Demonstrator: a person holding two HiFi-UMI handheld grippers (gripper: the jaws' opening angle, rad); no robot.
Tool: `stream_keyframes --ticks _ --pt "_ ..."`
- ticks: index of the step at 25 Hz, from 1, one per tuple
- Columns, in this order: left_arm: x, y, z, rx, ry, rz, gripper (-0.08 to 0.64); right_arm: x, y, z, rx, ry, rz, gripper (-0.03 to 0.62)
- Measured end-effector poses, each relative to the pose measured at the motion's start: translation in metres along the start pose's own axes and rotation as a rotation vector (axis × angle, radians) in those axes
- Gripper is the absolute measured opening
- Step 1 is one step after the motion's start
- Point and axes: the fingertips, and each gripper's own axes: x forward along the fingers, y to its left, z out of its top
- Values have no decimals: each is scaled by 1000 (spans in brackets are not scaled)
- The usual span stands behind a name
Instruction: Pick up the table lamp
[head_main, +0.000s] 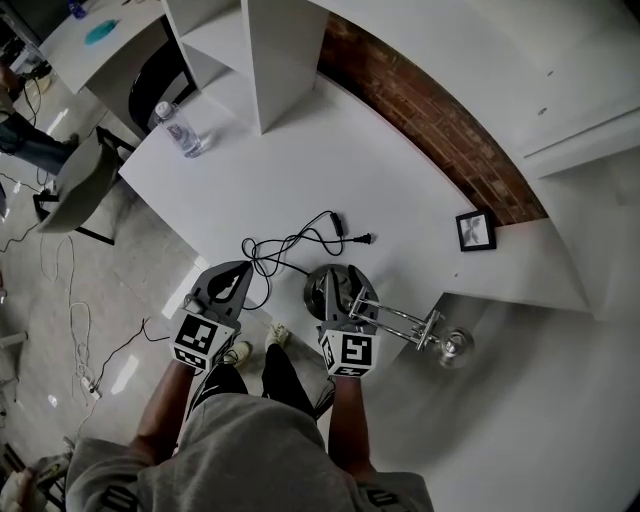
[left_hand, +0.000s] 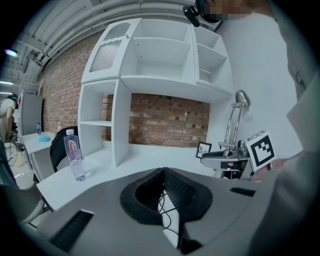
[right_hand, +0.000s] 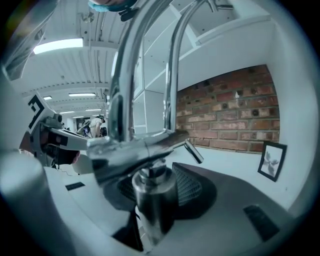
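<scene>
The chrome table lamp (head_main: 330, 288) has a round base on the white table (head_main: 400, 180). Its double-rod arm runs right to a small head (head_main: 455, 347). My right gripper (head_main: 347, 300) is over the base, shut on the lamp's stem (right_hand: 150, 192). The rods rise close in front of that gripper's camera. Left of the lamp, my left gripper (head_main: 238, 275) hangs at the table's front edge, jaws together and empty. In the left gripper view the lamp (left_hand: 234, 122) and the right gripper's marker cube (left_hand: 261, 148) are at right. The lamp's black cable (head_main: 290, 245) loops between the grippers.
A water bottle (head_main: 178, 128) stands at the table's left corner by a white shelf unit (head_main: 280, 60). A small framed picture (head_main: 475, 230) leans on the brick wall (head_main: 420, 110). A chair (head_main: 85, 180) and floor cables lie left of the table.
</scene>
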Motion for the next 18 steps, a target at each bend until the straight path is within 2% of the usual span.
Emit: stream_keyframes --ticks 7,18 --pt "-2 7 -3 -11 6 34 3 4 2 1 -18 -3 16 144" --pt "-4 4 -7 -20 7 36 3 3 3 3 -33 -29 17 141"
